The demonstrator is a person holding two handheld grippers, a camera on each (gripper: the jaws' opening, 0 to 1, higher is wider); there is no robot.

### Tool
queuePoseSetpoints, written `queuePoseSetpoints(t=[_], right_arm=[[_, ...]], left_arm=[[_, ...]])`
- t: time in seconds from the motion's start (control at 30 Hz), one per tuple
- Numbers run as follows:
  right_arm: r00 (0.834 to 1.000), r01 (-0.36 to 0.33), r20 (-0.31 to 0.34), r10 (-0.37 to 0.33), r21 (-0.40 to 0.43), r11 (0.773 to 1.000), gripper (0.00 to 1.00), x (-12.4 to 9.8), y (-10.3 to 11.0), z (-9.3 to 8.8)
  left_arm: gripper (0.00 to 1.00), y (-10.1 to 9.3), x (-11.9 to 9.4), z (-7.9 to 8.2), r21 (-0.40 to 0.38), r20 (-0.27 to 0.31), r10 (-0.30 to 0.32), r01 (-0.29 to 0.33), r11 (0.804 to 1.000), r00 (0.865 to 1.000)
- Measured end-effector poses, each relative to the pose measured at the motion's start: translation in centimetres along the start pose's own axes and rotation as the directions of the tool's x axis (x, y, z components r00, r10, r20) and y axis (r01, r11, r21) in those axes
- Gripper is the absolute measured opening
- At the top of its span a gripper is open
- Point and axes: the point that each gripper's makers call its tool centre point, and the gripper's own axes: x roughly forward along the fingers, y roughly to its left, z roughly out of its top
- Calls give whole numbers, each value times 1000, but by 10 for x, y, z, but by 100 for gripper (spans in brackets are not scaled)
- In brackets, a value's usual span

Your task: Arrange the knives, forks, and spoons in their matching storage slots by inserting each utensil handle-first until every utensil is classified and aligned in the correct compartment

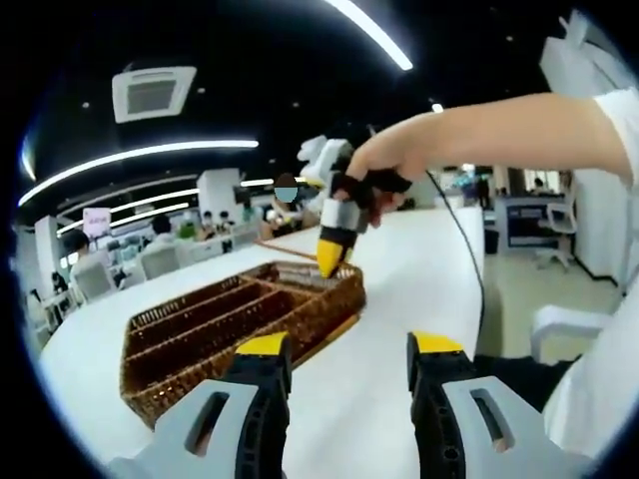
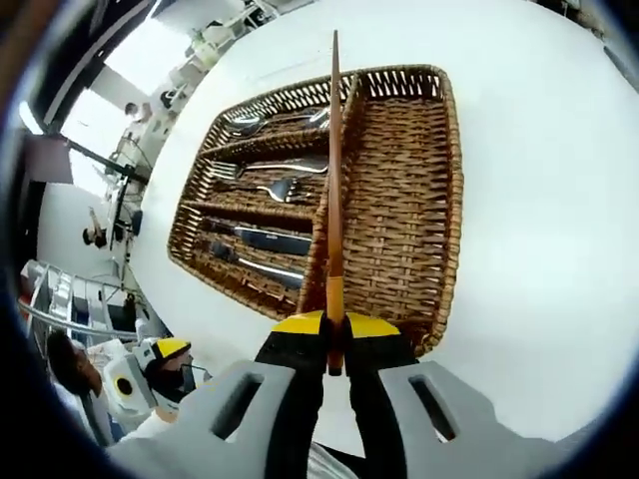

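Observation:
A wicker tray (image 2: 444, 200) lies on the white table (image 2: 539, 150). Its narrow slots hold spoons (image 2: 270, 122), forks (image 2: 262, 182) and knives (image 2: 268, 242); the long compartment (image 2: 394, 180) beside them looks bare. My right gripper (image 2: 336, 334) is shut on a long orange-brown chopstick (image 2: 334, 170), which hangs over the tray along the divider. In the left gripper view a hand holds the right gripper (image 1: 329, 257) above the tray's (image 1: 240, 329) far corner. My left gripper (image 1: 349, 359) is open, with nothing between its jaws, in front of the tray.
The left gripper (image 2: 150, 364) shows low beside the table's edge. A cable (image 1: 464, 249) trails across the table. A white chair (image 1: 559, 324) stands off the table's right side. Desks and seated people (image 1: 160, 235) fill the room behind.

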Motion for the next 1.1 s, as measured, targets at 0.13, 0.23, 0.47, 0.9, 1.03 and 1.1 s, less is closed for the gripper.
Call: queuePoseSetpoints(t=[0.13,0.23,0.47,0.9,1.03,1.1], right_arm=[[1000,25,-13,-25,3,1000,6,2,-5,3],[999,50,-12,-49,27,998,6,4,-12,6],[995,99,-23,-98,75,992,6,9,-22,7],[992,129,-25,-127,113,985,6,18,-25,15],[988,155,-42,-151,103,983,6,22,-25,15],[989,147,-44,-143,110,983,6,25,-25,15]], left_arm=[[46,-1,0,0,1,0,0,0,1000,1000],[46,-3,0,-1,1,-2,-1,1,1000,1000],[46,-4,-1,-3,3,-5,0,0,1000,1000],[46,0,-1,-5,-19,3,3,-3,1000,1000],[46,0,-1,-6,-17,-1,3,-3,1000,1000],[46,1,-2,-7,-17,-3,4,-5,1000,1000]])
